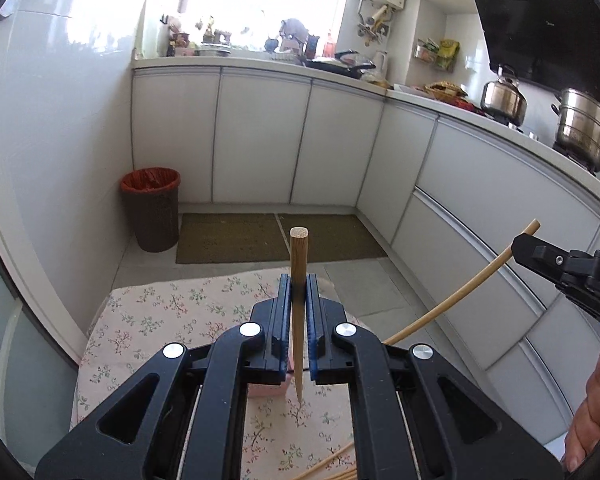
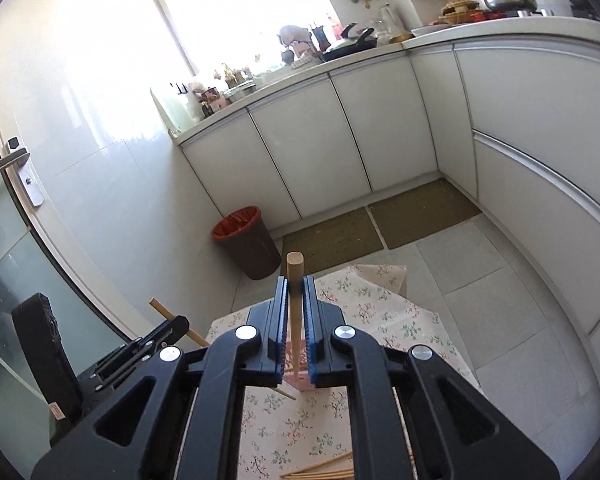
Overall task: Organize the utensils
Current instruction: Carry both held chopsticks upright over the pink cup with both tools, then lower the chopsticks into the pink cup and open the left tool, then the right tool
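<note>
Chopsticks are standing nearly upright in both your claws, the left claw (image 1: 299, 296) pinching one chopstick (image 1: 298, 264) and the right claw (image 2: 295, 300) another (image 2: 294, 280), tips pointing down toward the pink holder (image 2: 300, 380) on the bench (image 2: 380, 320).

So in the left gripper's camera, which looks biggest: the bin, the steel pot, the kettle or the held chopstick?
1. Bin.
2. Steel pot.
3. Kettle.
The chopstick is longest on screen but sits right at the lens, so its rank is unsure.

Brown bin (image 1: 151, 209) by white cabinets (image 1: 260, 136), kettle (image 1: 504, 96), steamer pot (image 1: 583, 133)
</note>
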The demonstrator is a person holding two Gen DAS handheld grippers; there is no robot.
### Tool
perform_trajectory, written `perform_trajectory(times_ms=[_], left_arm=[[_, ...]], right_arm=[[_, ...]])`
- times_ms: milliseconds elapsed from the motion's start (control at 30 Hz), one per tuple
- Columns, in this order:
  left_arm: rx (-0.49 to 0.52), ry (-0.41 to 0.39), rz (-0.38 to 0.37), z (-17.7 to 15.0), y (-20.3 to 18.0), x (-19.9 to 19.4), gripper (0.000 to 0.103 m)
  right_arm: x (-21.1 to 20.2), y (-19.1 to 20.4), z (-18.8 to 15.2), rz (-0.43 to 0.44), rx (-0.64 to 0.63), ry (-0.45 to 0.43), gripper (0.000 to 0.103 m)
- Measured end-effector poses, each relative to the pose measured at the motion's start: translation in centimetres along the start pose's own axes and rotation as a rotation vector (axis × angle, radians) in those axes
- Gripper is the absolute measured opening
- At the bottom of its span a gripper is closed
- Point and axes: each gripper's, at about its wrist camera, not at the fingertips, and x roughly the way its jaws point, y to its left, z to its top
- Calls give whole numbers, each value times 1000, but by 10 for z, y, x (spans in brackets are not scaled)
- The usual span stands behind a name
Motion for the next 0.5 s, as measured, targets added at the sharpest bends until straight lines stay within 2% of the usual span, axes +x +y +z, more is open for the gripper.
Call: perform_trajectory(times_ms=[100,167,300,500], left_arm=[[-23,-37,46,10,5,5,6],[-43,-32,51,14,11,17,6],[-37,-24,109,16,19,41,6],[-53,20,131,7,37,77,7]], right_arm=[[19,12,9,-2,-32,-12,8],[35,16,11,-7,-45,-6,8],[76,17,7,-6,-70,30,8],[119,11,-10,-15,-104,58,8]])
